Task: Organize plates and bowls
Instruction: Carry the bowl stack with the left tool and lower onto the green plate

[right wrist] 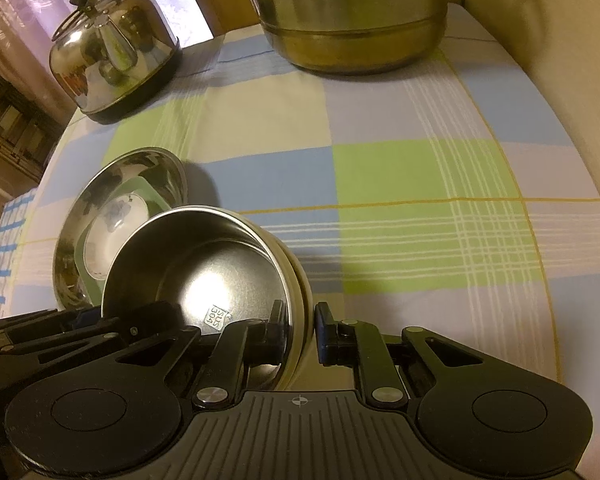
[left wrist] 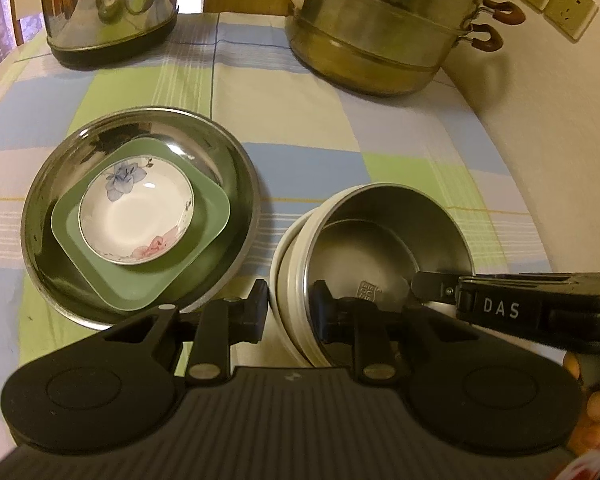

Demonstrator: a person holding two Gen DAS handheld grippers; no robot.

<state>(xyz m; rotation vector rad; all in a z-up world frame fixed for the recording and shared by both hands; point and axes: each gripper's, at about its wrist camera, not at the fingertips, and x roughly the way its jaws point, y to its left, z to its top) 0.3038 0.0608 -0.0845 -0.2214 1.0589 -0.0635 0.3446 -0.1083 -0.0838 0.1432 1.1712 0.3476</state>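
From my left wrist view, 1 stack looks finished: the wide steel plate [left wrist: 140, 224] at 9 o'clock holds the green square dish [left wrist: 140, 236], and the flowered saucer [left wrist: 137, 210] sits inside that. My left tongs [left wrist: 290, 312] pinch the near-left rim of the white-walled steel bowl [left wrist: 380, 248] at 6 o'clock, 1 pad outside the wall and 1 inside. My right tongs [left wrist: 420, 288] come in from 3 o'clock, tips over the same bowl's rim; the grip itself I cannot make out here. The kettle [left wrist: 112, 12] and steamer pot [left wrist: 388, 28] stand at the far edge of the checked bench [left wrist: 300, 120]. From my right wrist view, the right tongs [right wrist: 298, 330] are pressed onto the bowl's [right wrist: 204, 276] right wall, and the bowl tilts up off the cloth, just beside the plate [right wrist: 120, 216]. I judge that nesting this bowl is the main step left.
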